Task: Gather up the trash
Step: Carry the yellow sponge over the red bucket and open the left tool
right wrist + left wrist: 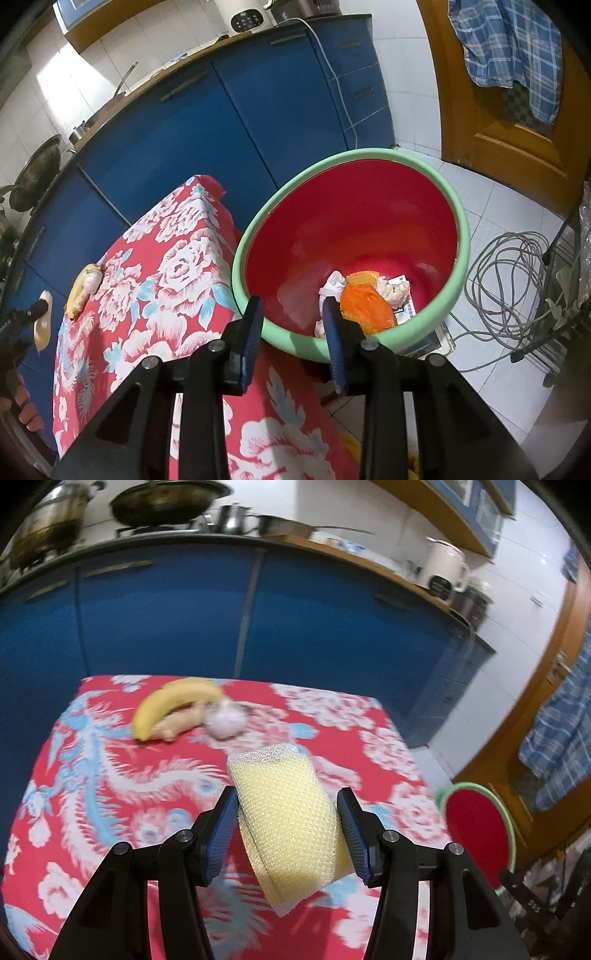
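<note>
Sponge point(291, 823) lengthwise away, in left claw point(290, 834).

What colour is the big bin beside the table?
The bin is red inside with a pale green rim, clearest in the right wrist view.

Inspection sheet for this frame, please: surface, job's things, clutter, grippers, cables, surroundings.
Surface: table under red floral tablecloth.
Job's things: yellow foam net sleeve held above the cloth; red basin with green rim beside the table, holding an orange net and white scraps.
Clutter: banana and garlic bulb at the far edge.
Grippers: left gripper shut on the sleeve; right gripper open, empty.
Cables: grey coil on floor.
Surroundings: blue cabinets, wok.
</note>
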`<state>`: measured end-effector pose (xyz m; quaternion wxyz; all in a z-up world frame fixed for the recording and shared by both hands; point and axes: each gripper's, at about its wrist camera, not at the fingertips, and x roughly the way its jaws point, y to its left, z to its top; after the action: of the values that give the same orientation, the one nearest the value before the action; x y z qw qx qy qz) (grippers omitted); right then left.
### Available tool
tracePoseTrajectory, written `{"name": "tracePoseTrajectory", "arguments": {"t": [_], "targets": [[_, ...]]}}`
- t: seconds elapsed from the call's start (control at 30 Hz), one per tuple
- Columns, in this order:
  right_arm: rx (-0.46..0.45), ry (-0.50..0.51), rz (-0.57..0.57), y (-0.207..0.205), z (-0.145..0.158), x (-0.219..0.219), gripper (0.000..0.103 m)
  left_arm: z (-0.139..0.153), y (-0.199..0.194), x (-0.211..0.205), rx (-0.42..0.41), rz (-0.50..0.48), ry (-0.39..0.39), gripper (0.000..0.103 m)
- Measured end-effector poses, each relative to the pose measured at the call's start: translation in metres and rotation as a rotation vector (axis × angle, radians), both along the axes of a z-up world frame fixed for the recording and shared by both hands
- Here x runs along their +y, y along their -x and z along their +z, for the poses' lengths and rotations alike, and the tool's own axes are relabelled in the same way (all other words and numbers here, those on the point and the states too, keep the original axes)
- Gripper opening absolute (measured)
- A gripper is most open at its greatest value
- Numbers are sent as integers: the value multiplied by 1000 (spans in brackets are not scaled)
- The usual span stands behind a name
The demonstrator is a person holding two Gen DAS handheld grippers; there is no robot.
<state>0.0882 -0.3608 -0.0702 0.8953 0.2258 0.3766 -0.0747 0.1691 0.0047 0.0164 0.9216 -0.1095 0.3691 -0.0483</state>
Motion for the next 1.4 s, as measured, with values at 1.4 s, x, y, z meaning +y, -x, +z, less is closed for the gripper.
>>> {"name": "tracePoseTrajectory", "arguments": {"t": [1.4], "targets": [[-21,-45,-93,50,-9,-70,42,-54,-22,-272,112,-534,-82,65]]}}
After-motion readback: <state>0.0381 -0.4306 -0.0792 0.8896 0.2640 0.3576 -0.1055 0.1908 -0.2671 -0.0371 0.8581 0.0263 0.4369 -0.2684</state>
